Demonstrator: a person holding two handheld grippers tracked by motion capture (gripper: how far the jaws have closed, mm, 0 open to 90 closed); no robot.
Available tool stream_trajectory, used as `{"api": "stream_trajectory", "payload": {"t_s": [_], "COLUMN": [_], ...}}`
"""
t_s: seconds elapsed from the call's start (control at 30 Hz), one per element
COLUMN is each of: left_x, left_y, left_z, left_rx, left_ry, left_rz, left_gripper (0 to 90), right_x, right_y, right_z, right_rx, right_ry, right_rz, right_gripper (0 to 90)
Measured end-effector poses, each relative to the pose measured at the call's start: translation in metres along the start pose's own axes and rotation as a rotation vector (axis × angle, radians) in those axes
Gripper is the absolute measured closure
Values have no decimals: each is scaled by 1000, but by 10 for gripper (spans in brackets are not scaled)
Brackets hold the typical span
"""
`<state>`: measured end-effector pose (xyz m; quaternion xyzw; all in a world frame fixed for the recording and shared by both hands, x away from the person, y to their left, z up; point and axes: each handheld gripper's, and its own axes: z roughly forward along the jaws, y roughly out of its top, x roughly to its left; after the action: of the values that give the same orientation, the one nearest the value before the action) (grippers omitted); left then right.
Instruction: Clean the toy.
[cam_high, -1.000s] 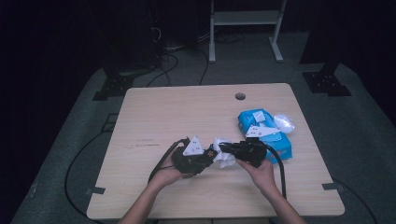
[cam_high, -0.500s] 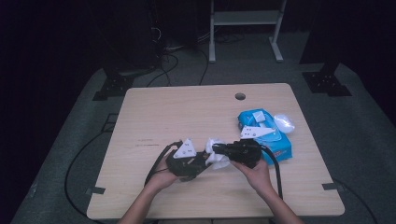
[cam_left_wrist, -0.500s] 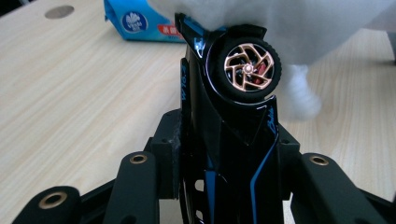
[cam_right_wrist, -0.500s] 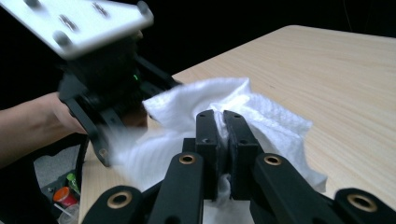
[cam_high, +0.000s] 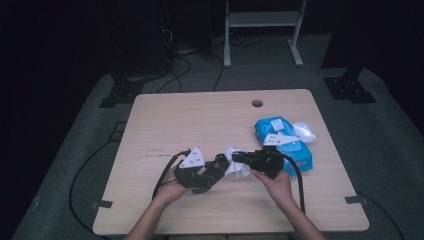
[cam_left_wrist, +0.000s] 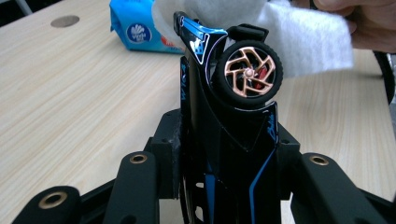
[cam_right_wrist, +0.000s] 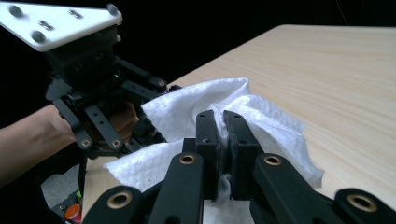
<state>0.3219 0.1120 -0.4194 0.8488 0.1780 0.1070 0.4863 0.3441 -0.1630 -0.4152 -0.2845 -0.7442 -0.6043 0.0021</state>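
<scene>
Near the front edge of the pale wooden surface (cam_high: 200, 125), the person holds the two grippers facing each other, almost tip to tip. The left gripper (cam_high: 212, 172) grips a black toy car (cam_left_wrist: 229, 116) with blue trim. In the left gripper view the car stands on end between the two black fingers (cam_left_wrist: 140, 182), its body wedged between them and pressed on from both sides, while one copper-spoked wheel (cam_left_wrist: 249, 74) sticks up above the fingertips. The front of the car rises past the wheel and meets a white wipe (cam_left_wrist: 303, 37) that hangs across the top of that view, just behind the wheel.

The right gripper (cam_high: 240, 159) is closed on that same white wipe (cam_right_wrist: 219, 126). In the right gripper view its two fingers (cam_right_wrist: 208, 135) stand nearly together with a fold of the cloth pinched between them; the rest of the wipe bunches out to either side and beyond the fingertips, toward the left gripper (cam_right_wrist: 93, 93), which faces it close by with its pale three-cornered plate on top. In the high view the wipe (cam_high: 235, 167) shows as a crumpled white patch between the two grippers, above the surface.

A blue pack of wipes (cam_high: 282, 145) lies on the surface to the right, just beyond the right hand (cam_high: 275, 182), with a crumpled clear wrapper (cam_high: 304, 131) at its far corner.
</scene>
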Motion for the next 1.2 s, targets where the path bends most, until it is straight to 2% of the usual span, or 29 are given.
{"api": "stream_trajectory", "payload": {"t_s": [0.07, 0.1, 0.17, 0.23, 0.4, 0.5, 0.57, 0.63, 0.7, 0.8, 0.87, 0.97, 1.03, 1.07, 1.17, 1.2], "left_x": [0, 0, 1, 1, 1, 1, 2, 3, 3, 3, 3, 3, 4, 6, 8, 9], "left_y": [2, 2, 2, 1, -1, 0, -1, -3, -4, -5, -4, -2, -3, -4, -1, 1], "left_z": [-2, -4, -4, -4, 1, 0, 0, 0, 2, 5, 6, 5, 6, 7, 11, 13], "left_rx": [-13, -19, -21, -12, -2, -1, 2, -2, 10, 13, 12, 8, 25, 23, 49, 66], "left_ry": [0, 4, 3, 8, 6, 10, 13, 11, 18, 6, 12, 14, 21, 14, 10, 2], "left_rz": [-6, -3, -9, 0, -1, 4, 4, -13, -6, -8, 1, -4, -3, -24, -25, -23], "left_gripper": [568, 568, 568, 568, 568, 569, 569, 569, 569, 569, 569, 569, 568, 568, 568, 568], "right_x": [-1, -6, -9, -9, 1, 2, 0, -5, -5, 0, 5, 7, 0, -3, -10, -12], "right_y": [-3, -9, -12, -14, -3, -5, -7, -11, -13, -7, -3, -3, -9, -12, -18, -18], "right_z": [1, 2, 3, 3, 0, 2, 2, 4, 4, 2, 1, 3, 4, 4, 4, 2], "right_rx": [11, 24, 53, 43, -7, 5, 10, 41, 43, 16, 1, 20, 48, 64, 78, 77], "right_ry": [-3, -12, -32, -24, -1, -7, -6, -23, -25, -1, 3, -6, -19, -34, -49, -57], "right_rz": [6, 24, 21, 37, 1, -10, 2, 18, 22, 14, -8, -26, -8, -7, 28, 24], "right_gripper": [845, 845, 845, 845, 845, 845, 845, 845, 845, 844, 844, 844, 844, 844, 843, 843]}}
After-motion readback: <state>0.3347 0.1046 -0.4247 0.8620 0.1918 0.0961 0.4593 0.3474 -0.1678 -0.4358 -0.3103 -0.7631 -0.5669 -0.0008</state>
